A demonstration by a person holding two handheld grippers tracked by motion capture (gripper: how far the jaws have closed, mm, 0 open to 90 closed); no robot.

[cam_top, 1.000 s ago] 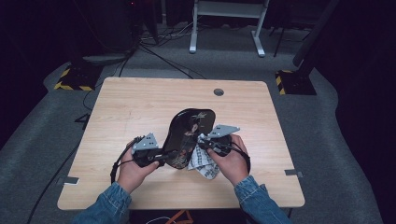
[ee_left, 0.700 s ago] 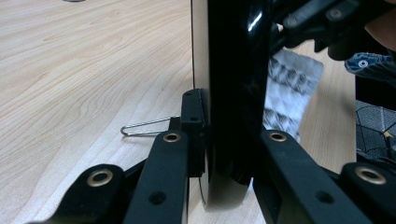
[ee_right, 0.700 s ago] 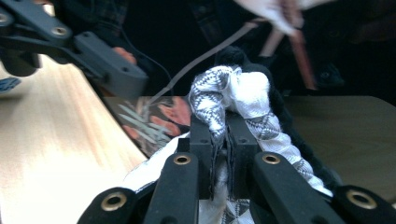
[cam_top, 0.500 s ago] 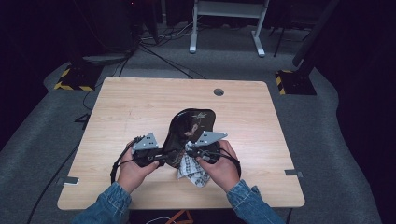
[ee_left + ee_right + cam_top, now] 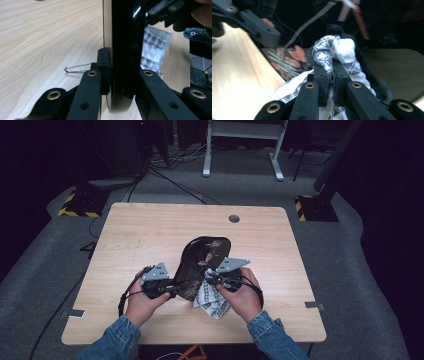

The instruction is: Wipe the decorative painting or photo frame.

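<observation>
A black lacquered tray with a flower pattern stands tilted on its edge over the wooden table. My left gripper is shut on its lower rim. In the left gripper view the jaws clamp the glossy black tray edge-on. My right gripper is shut on a white patterned cloth and holds it against the tray's face. In the right gripper view the bunched cloth sits pinched in the gripper, with the tray's painted flowers just beyond it.
A round cable hole lies near the table's far edge. A thin wire loop lies on the wood beside the left jaw. Desk legs and cables stand on the floor behind the table.
The right hand with the cloth has shifted slightly left along the tray. The left hand and the tray have stayed in place.
</observation>
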